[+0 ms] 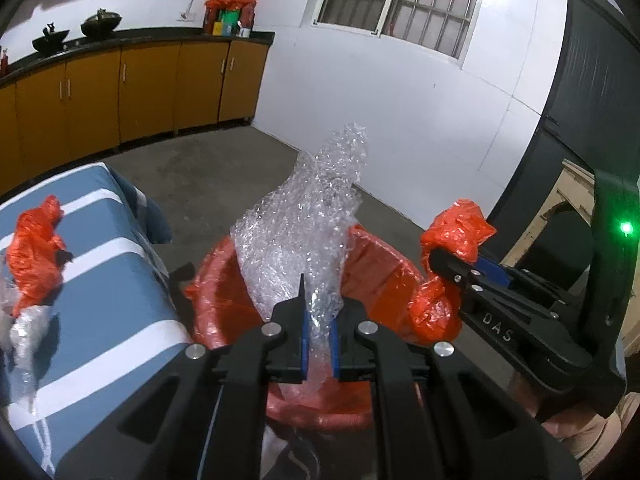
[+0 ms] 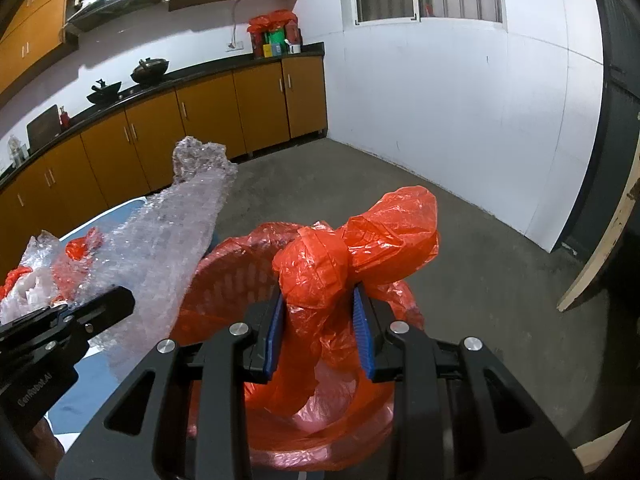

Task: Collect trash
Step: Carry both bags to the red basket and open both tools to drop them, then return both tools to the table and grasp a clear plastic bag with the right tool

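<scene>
While both pieces are hanging over the bin, neither is lying inside it yet, so the task is looking roughly midway. The left gripper (image 1: 319, 344) is pinching the lower end of a long sheet of bubble wrap (image 1: 304, 232) between its blue pads, and the sheet is rising stiffly above the red basket (image 1: 224, 280), which is lined with an orange bag. The right gripper (image 2: 320, 334) is squeezing a crumpled orange plastic bag (image 2: 360, 248) just above the same basket, near its rim. Still waiting on the blue and white striped cloth (image 1: 108, 292) beside the basket are another orange bag scrap (image 1: 34, 252) and a clear crinkled wrapper (image 1: 24, 336) — these are looking like the remaining work, along with letting go of the two held pieces. The bubble wrap is looking light, springy and translucent, its small cells catching the light, and it is probably going to stick out of the basket unless pushed down. The orange plastic is thin, glossy and wrinkled, bunching into soft knots — likely to cling or drift when released. The basket wall is slotted and rigid under its loose liner.
</scene>
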### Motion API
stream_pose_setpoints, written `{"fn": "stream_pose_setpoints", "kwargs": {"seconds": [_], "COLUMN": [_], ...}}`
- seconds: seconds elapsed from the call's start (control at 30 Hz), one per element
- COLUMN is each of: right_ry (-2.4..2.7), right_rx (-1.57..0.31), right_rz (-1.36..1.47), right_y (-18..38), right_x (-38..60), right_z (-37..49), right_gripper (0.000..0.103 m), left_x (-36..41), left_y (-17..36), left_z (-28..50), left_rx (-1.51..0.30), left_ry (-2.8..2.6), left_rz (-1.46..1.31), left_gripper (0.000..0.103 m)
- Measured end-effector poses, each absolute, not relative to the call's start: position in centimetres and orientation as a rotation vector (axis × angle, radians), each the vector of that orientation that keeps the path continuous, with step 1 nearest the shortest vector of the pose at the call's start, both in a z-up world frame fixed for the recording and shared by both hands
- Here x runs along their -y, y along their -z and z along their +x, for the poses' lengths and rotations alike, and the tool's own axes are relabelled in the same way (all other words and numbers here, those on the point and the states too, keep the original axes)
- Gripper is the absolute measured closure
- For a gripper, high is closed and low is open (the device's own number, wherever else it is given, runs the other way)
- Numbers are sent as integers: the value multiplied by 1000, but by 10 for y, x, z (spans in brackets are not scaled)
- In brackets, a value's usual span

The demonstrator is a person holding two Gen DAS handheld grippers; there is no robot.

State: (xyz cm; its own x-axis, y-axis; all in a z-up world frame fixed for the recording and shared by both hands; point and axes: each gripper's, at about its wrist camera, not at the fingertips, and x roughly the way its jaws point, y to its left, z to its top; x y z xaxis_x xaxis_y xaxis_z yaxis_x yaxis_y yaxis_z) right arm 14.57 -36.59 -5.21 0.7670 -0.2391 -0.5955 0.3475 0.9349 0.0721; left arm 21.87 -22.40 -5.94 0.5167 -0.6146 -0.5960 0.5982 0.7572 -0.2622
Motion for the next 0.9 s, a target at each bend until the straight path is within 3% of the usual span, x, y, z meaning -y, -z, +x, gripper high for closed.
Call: {"fn": "stream_pose_setpoints", "kwargs": {"seconds": [0.27, 0.63, 0.73, 0.9], "right_ry": [290, 268, 269, 271], "right_rx": [-630, -632, -626, -619], "right_rz": [196, 205, 200, 186], "right_y": [55, 58, 55, 51], "right_x": [371, 372, 370, 363], "right_z": [152, 148, 148, 146], "right_gripper": [68, 51, 45, 45], "left_x": [237, 217, 203, 176], "left_y": [76, 80, 79, 75], "left_z": [225, 228, 230, 230], "left_rx": [-766, -770, -766, -750], "left_ry": [742, 664, 627, 565], "left_rz": [-9, -23, -37, -67], "left_gripper": [92, 72, 71, 69]}}
